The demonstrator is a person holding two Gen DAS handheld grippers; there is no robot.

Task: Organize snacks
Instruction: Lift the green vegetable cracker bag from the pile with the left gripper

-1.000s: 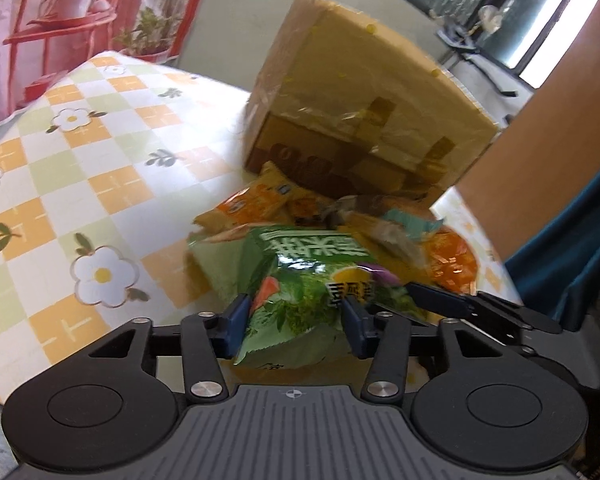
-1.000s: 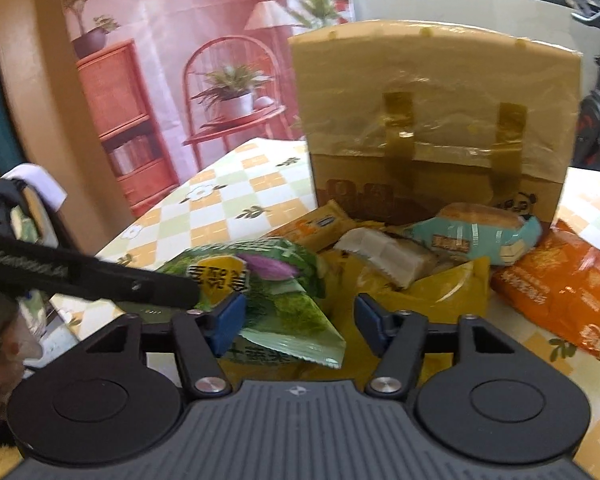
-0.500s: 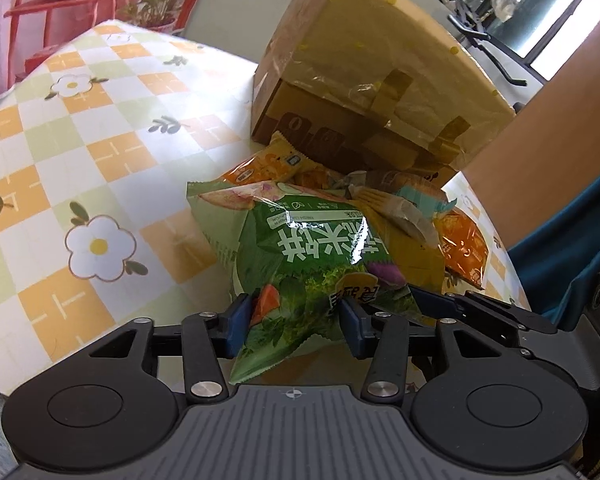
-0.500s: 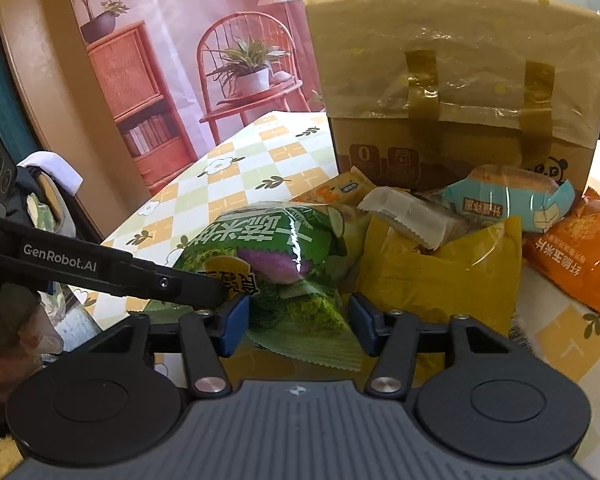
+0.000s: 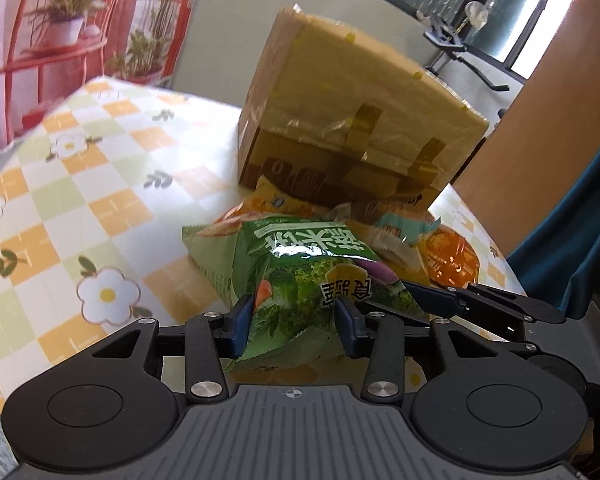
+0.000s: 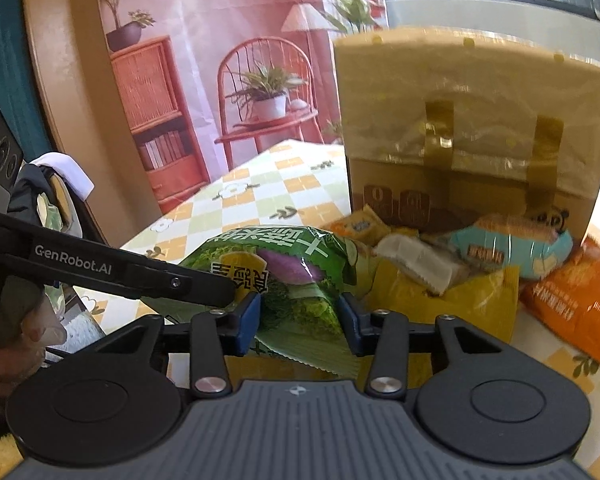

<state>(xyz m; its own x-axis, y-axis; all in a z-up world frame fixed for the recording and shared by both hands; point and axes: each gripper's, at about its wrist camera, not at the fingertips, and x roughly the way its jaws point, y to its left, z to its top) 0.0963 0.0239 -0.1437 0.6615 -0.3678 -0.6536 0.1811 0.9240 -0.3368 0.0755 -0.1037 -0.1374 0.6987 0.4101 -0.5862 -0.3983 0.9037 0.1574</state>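
Checkered floral tablecloth [image 5: 100, 208] lay under a snack pile beside a tan box [image 5: 360, 120]. I had both my left gripper [image 5: 292, 322] and right gripper [image 6: 298, 322] clenched on the green snack bag [image 5: 300, 272], its long axis pointing away toward the box.

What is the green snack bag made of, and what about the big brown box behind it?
The green snack bag looks like thin glossy plastic film: it shines with glare, crinkles, and has a zigzag sealed edge. The big brown box looks like matte cardboard, with shiny, wrinkly clear plastic or tape over its front and darker tape strips. Both are judged by look only.
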